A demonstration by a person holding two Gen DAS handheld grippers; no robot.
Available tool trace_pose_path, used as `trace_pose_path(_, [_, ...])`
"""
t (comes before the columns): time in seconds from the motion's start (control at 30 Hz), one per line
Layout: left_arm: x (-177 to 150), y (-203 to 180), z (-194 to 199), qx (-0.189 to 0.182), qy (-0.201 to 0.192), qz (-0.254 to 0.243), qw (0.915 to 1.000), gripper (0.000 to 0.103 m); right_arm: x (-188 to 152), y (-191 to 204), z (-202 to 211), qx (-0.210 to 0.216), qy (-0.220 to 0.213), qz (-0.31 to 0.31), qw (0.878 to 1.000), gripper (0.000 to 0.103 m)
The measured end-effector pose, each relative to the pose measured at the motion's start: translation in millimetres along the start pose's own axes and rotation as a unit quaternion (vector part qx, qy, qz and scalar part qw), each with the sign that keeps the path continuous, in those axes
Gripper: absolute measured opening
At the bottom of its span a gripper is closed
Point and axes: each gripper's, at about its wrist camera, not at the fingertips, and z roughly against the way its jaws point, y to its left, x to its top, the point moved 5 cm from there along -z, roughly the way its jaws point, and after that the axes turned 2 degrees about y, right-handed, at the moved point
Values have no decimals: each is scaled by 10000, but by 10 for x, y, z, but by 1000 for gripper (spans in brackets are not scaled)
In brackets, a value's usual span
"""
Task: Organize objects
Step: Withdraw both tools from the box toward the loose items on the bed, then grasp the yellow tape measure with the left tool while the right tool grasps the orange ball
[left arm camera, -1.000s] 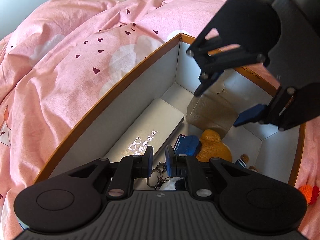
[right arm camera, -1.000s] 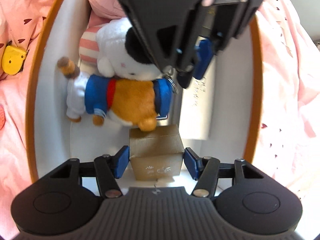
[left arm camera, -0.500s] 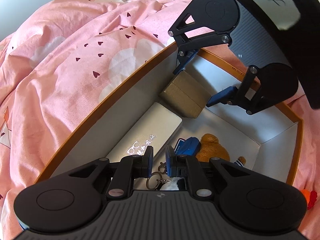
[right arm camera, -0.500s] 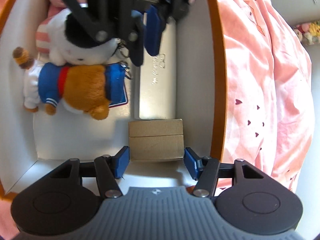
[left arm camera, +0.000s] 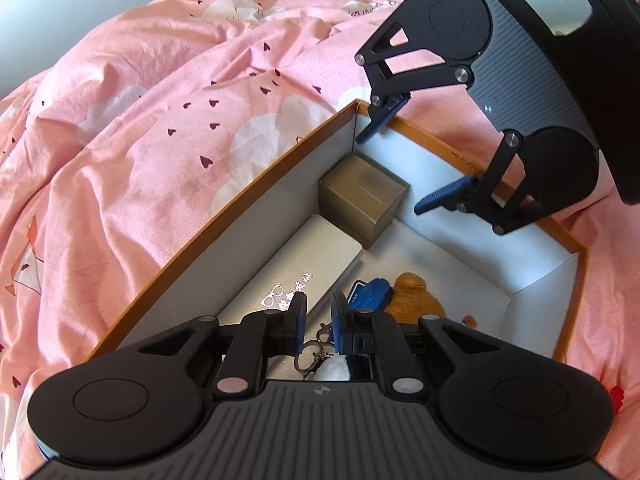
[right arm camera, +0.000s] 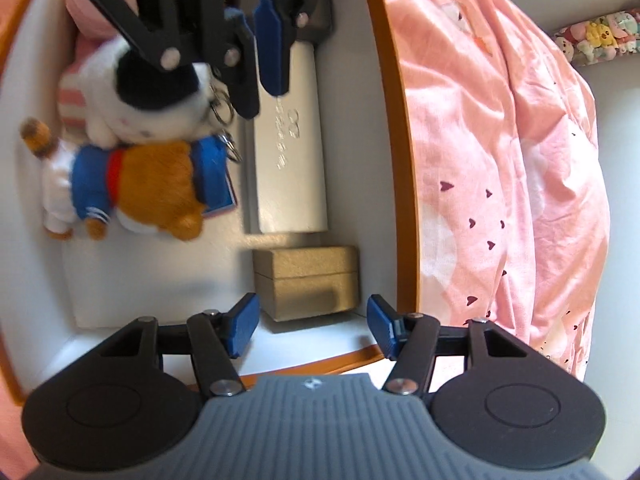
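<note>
A white box with an orange rim (left arm camera: pixel 256 184) (right arm camera: pixel 394 128) lies on a pink bed. In its corner stands a small brown cardboard box (left arm camera: pixel 362 194) (right arm camera: pixel 308 280), next to a white glasses case (left arm camera: pixel 304 276) (right arm camera: pixel 290 168). My right gripper (right arm camera: pixel 312 320) (left arm camera: pixel 416 168) is open and empty, above the cardboard box and apart from it. My left gripper (left arm camera: pixel 318 320) (right arm camera: pixel 256 36) is nearly shut over the key ring (left arm camera: pixel 314 350) of a white and black plush (right arm camera: pixel 156 100); whether it grips it is unclear. An orange plush in blue clothes (right arm camera: pixel 132 188) (left arm camera: pixel 412 300) lies beside it.
The pink duvet with hearts and clouds (left arm camera: pixel 160 120) (right arm camera: pixel 500 160) surrounds the box. A pink striped item (right arm camera: pixel 74 96) lies at the box's far end. A red-orange object (left arm camera: pixel 616 396) lies on the bed outside the box. Plush toys (right arm camera: pixel 592 32) sit far off.
My right gripper carried the cardboard box to the corner by the glasses case, let it go and rose away. The left gripper has stayed put.
</note>
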Motion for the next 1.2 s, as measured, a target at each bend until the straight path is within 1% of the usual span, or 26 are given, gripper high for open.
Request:
trace_pose_path(0.07, [0,-48,107,64,-74,11,10000,15,28,10,137,34,-111,-172,9998,61])
trace_pose_path(0.13, [-8,-104,221,210,-90,49,9997,15,-62,209,311,103,-262,-397,9988,61])
trace_pose_path(0.2, [-29,-156,330,402,-46,146,9991,15,-74,272,489,175,-452,-659,9966,61])
trace_pose_path(0.23, [-47,-182,387,475,-55,207,9986,15,-34,386,565,223,-572,-809,9948,61])
trace_pose_path(0.27, [-66,-214,455,547,-87,274,9981,15,-39,463,766,249,-681,-966,9927,61])
trace_pose_path(0.33, [-129,-296,588,691,-107,371,9969,15,-51,550,775,271,-895,-1278,9874,61])
trace_pose_path(0.37, [-167,-342,651,753,-116,419,9962,15,-40,658,718,256,-993,-1469,9838,61])
trace_pose_path(0.4, [-211,-392,718,784,-123,473,9957,15,-55,684,768,246,-1096,-1669,9795,61])
trace_pose_path(0.47, [-318,-498,838,769,-139,549,9954,15,-77,774,848,242,-1266,-2097,9692,62])
trace_pose_path(0.5, [-380,-556,898,732,-177,607,9953,15,-95,834,802,225,-1387,-2337,9621,62])
trace_pose_path(0.53, [-445,-611,948,655,-211,674,9953,15,-114,905,867,216,-1532,-2541,9547,62])
trace_pose_path(0.6, [-589,-706,1012,444,-248,894,9947,15,-151,1057,958,249,-1844,-2939,9376,64])
trace_pose_path(0.63, [-657,-741,1025,342,-243,1004,9941,15,-182,1156,1069,263,-2033,-3194,9252,65])
trace_pose_path(0.67, [-736,-778,1020,241,-240,1144,9929,16,-203,1250,1112,273,-2127,-3419,9149,68])
trace_pose_path(0.73, [-908,-835,969,122,-126,1444,9894,18,-244,1454,1147,374,-2282,-3743,8980,68])
trace_pose_path(0.77, [-993,-859,921,44,-29,1606,9870,19,-261,1567,1156,460,-2283,-3895,8911,68])
trace_pose_path(0.83, [-1179,-922,789,-250,200,1920,9809,19,-290,1773,1109,633,-2124,-4214,8794,68])
trace_pose_path(0.87, [-1266,-955,726,-422,268,2083,9768,19,-318,1885,1097,771,-2017,-4426,8703,64])
trace_pose_path(0.9, [-1364,-1012,662,-611,344,2271,9714,19,-353,1997,1096,930,-1889,-4644,8603,58])
trace_pose_path(0.97, [-1514,-1124,528,-863,537,2503,9628,20,-404,2184,999,1321,-1619,-5075,8359,54])
trace_pose_path(1.0, [-1573,-1182,467,-909,631,2545,9607,21,-423,2270,959,1465,-1484,-5265,8242,54])
trace_pose_path(1.03, [-1615,-1228,419,-914,703,2552,9600,26,-441,2352,919,1526,-1362,-5417,8153,53])
trace_pose_path(1.07, [-1660,-1280,367,-906,790,2542,9597,30,-455,2423,888,1493,-1241,-5514,8113,53])
trace_pose_path(1.13, [-1729,-1360,299,-894,927,2565,9579,35,-480,2570,870,1334,-1006,-5634,8091,50])
trace_pose_path(1.17, [-1751,-1393,276,-865,983,2564,9577,39,-493,2630,855,1281,-921,-5695,8068,50])
trace_pose_path(1.2, [-1772,-1433,259,-841,996,2537,9585,41,-513,2687,845,1237,-831,-5762,8036,50])
